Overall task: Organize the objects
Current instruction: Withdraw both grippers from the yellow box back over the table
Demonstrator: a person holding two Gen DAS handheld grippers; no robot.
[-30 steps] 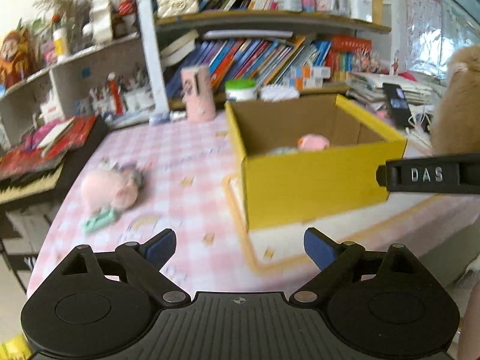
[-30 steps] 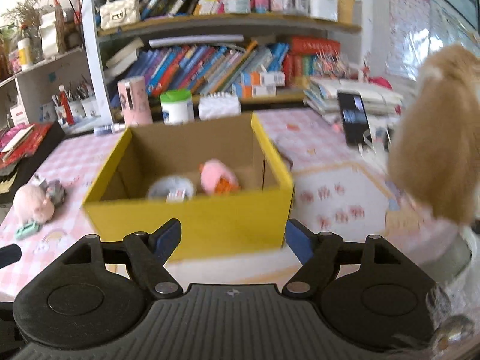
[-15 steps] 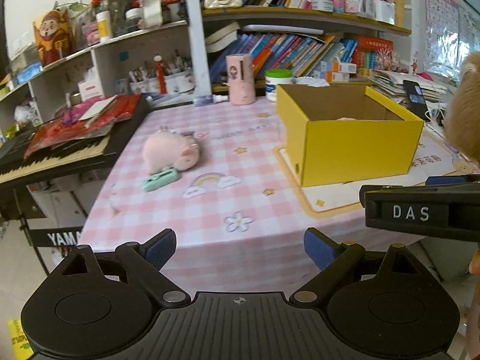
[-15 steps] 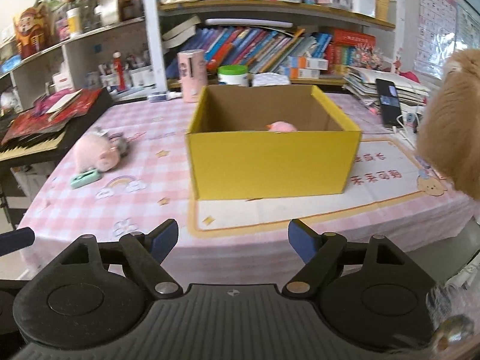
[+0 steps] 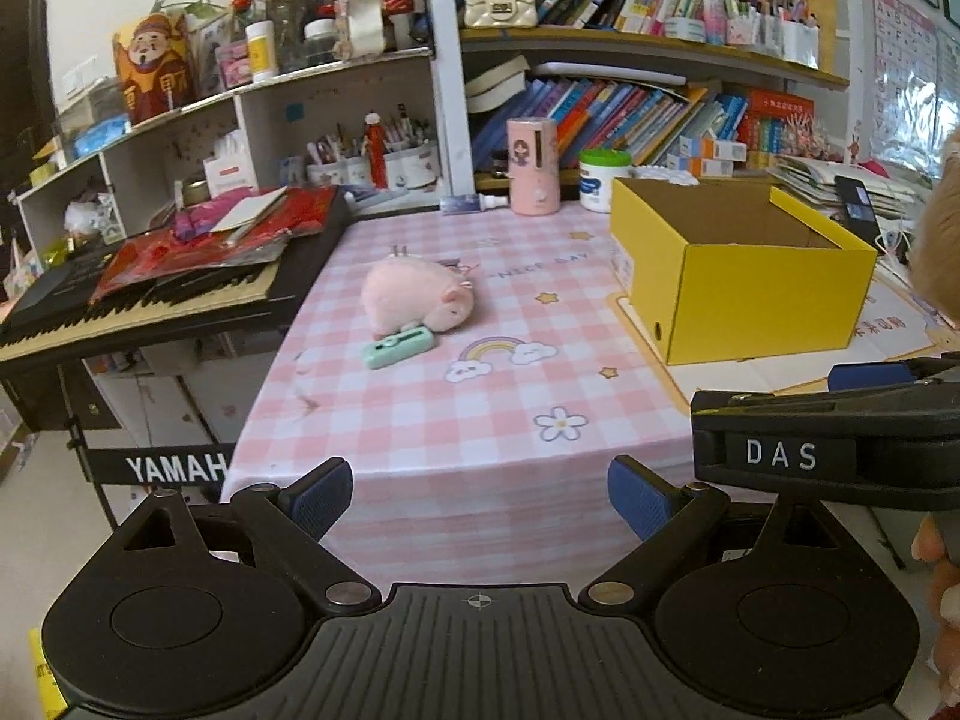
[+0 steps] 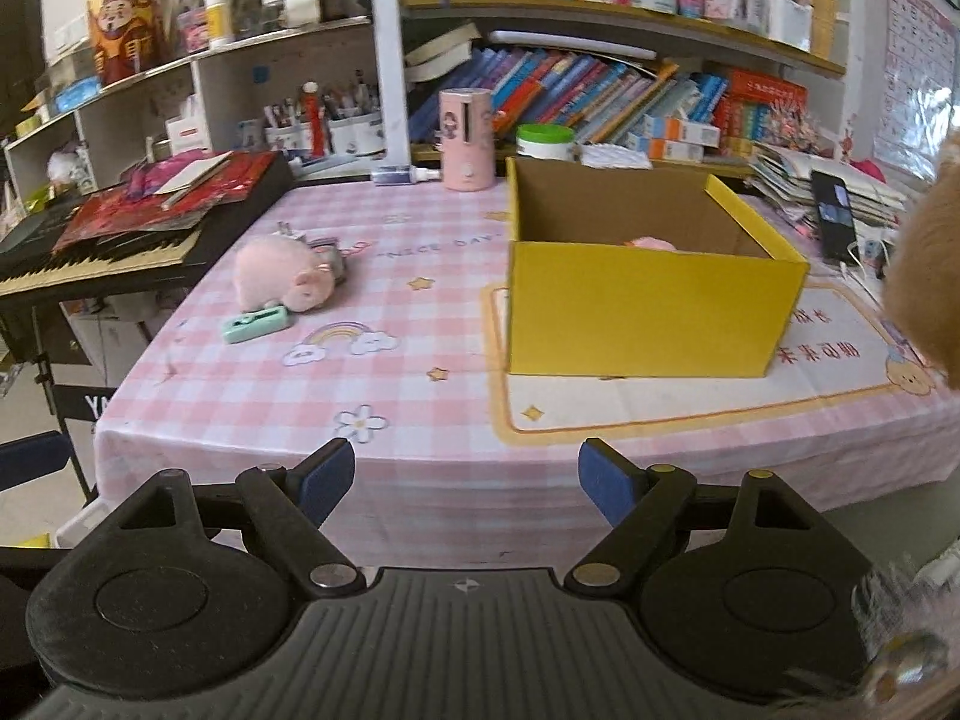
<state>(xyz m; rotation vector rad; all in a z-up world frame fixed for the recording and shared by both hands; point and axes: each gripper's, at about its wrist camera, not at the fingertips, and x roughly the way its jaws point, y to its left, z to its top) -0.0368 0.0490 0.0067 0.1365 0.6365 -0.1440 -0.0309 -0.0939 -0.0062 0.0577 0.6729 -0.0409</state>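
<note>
1. Bookshelves crammed with books and jars back a table (image 5: 456, 420) under a pink checked cloth; a keyboard piled with red papers stands off its left side.
2. Left wrist view: the left gripper (image 5: 480, 495) hangs off the near edge of the table, jaws spread wide and holding nothing. A pink plush pig (image 5: 414, 297) lies left of centre, with a mint green case (image 5: 399, 347) touching its near side. A yellow box (image 5: 738, 276) stands open at the right on a printed mat. The black body of the other tool crosses the right edge of this view.
3. Right wrist view: the right gripper (image 6: 465, 483) also sits back from the near edge, jaws spread and empty. Something small and pink (image 6: 654, 244) shows inside the box, so at least one thing appears already put away. The pig and case lie well apart from the box, to its left. A tan furry shape fills the far right edge; I cannot tell what it is.
4. Judgement: the step in hand looks like a pause between items. The next move likely calls for reaching forward and left to the pig or the case, closing on it, then carrying it right, over the box wall.
</note>
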